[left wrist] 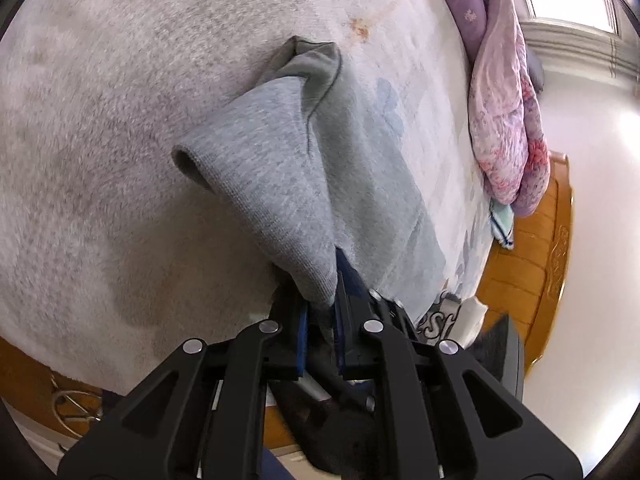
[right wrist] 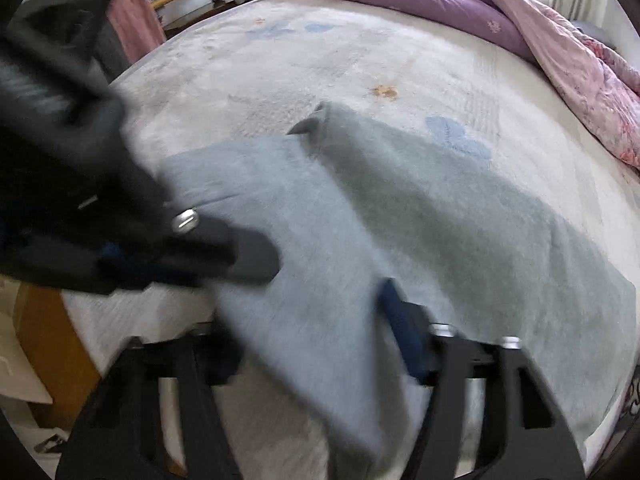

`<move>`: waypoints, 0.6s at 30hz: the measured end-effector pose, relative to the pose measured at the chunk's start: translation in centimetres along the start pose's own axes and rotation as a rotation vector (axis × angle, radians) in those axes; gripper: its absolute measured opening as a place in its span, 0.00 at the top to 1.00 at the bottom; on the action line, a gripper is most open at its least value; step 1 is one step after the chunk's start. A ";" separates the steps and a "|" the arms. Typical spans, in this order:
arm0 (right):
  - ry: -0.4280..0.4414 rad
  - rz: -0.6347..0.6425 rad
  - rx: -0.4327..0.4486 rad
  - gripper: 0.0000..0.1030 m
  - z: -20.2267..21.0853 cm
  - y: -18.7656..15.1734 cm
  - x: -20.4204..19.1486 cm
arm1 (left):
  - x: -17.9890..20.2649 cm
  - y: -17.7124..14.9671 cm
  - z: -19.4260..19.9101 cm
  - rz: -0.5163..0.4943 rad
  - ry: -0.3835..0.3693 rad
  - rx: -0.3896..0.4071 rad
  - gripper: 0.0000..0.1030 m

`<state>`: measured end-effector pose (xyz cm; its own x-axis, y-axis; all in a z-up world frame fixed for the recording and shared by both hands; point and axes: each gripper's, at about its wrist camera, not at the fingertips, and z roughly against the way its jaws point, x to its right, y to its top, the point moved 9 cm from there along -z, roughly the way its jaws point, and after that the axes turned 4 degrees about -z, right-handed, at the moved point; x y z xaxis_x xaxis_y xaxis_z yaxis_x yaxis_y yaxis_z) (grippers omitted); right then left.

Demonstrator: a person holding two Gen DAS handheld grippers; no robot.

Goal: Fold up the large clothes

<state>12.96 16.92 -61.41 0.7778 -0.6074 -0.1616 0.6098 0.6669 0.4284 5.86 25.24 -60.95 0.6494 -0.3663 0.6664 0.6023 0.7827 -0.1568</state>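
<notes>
A large grey knit garment [left wrist: 280, 168] lies on the pale bed cover [left wrist: 100, 120]. My left gripper [left wrist: 320, 308] is shut on a corner of it and holds that corner lifted, so the cloth hangs in a cone with an open cuff [left wrist: 188, 160]. In the right wrist view the garment [right wrist: 420, 208] spreads flat across the bed [right wrist: 280, 60], with one flap draped over my right gripper [right wrist: 312, 344]. Its jaws stand wide apart, one blue fingertip [right wrist: 390, 292] showing, the other hidden under cloth. The left gripper [right wrist: 240, 260] shows there, blurred, at the garment's left edge.
A purple and pink floral quilt [right wrist: 520, 28] is heaped along the bed's far right side, also in the left wrist view [left wrist: 508, 120]. The orange wooden bed frame [left wrist: 532, 260] edges the mattress. A small striped cloth [left wrist: 502, 224] hangs by the quilt.
</notes>
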 end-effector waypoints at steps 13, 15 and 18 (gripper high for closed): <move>0.344 -0.829 0.078 0.89 8.7 0.2 11.0 | 8.7 2.3 6.7 -0.175 -0.052 0.264 0.48; 0.376 -0.917 0.106 0.89 10.4 -0.4 13.2 | 8.0 2.9 5.6 -0.204 0.108 0.272 0.47; 0.401 -0.979 0.154 0.89 13.0 -1.3 15.9 | 8.7 3.0 2.3 -0.320 0.273 0.236 0.47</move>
<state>22.52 0.74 -52.96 -0.0294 -0.6438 -0.7646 0.9920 -0.1127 0.0567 12.25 25.58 -53.92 0.5660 -0.7014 0.4332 0.6904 0.6904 0.2159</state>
